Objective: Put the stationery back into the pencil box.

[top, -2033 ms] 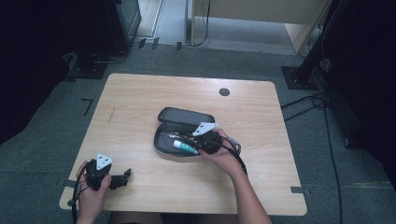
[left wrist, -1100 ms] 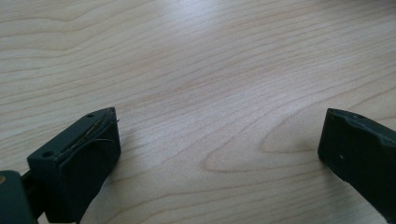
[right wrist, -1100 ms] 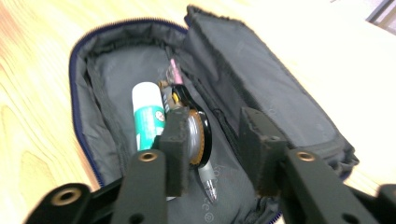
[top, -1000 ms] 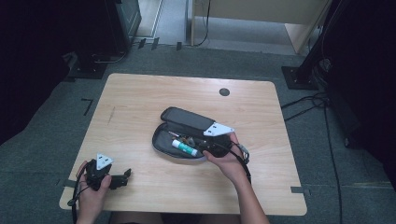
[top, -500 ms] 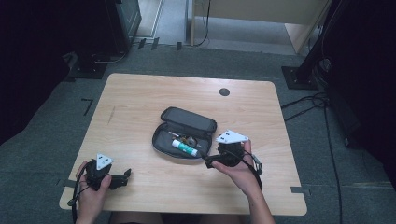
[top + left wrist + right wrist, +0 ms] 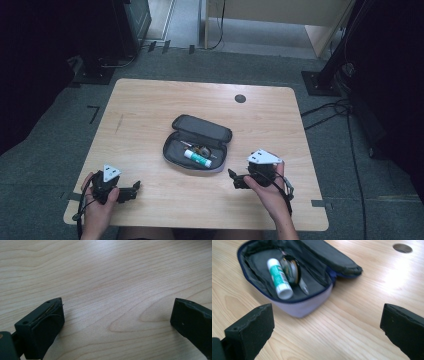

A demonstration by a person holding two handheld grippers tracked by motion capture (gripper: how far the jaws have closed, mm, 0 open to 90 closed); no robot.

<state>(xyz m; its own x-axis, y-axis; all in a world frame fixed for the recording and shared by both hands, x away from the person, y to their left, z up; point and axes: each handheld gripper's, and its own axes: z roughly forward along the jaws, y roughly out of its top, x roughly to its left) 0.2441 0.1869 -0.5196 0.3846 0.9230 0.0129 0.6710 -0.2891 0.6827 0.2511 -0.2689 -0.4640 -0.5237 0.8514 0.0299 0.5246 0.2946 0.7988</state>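
Both my grippers, left and right, gape empty. Reaching carelessly could shove the pencil case, perhaps spilling the glue stick.

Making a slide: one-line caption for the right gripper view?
Open right claw faces an unzipped pencil case holding a glue stick on the wooden table.
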